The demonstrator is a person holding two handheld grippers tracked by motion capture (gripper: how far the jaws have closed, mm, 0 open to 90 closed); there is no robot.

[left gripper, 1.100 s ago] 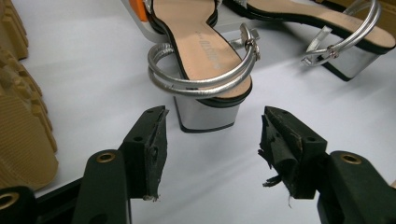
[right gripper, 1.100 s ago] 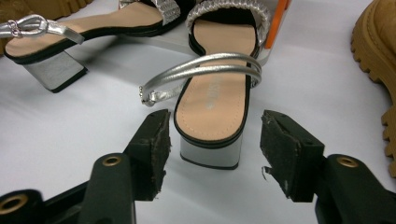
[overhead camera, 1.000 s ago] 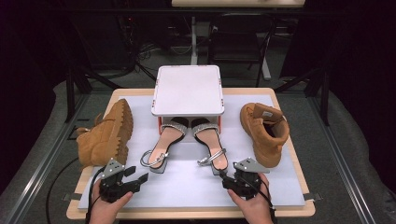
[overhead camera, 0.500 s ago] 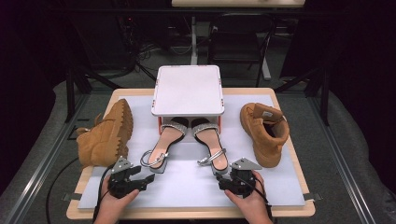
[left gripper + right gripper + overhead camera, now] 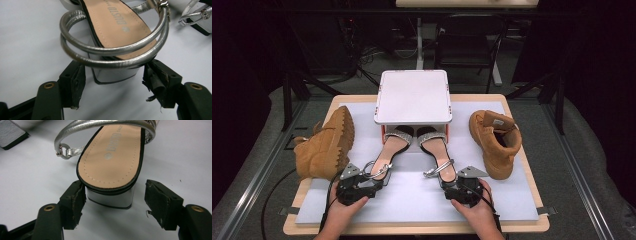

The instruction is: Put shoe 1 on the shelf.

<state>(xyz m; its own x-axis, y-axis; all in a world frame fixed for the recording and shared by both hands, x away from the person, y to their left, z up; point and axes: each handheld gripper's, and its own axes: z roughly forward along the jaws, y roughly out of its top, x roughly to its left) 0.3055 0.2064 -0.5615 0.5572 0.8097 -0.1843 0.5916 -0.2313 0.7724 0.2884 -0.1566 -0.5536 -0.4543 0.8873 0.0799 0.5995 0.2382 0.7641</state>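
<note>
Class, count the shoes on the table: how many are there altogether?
4: left boot at the left edge, right boot at the right, left sandal and right sandal in the middle.

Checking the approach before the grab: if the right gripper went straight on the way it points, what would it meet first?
Most likely the silver block heel of the right sandal. The right gripper is open, its fingers flanking the heel, apparently without touching it.

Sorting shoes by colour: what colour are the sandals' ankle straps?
Metallic silver; the left sandal's ankle strap shows best in the left gripper view.

Glossy metallic-silver sandal (image 5: 112,30) straps (tan matt insole), rough suede-like boots (image 5: 324,145), smooth white mat (image 5: 412,192)
</note>
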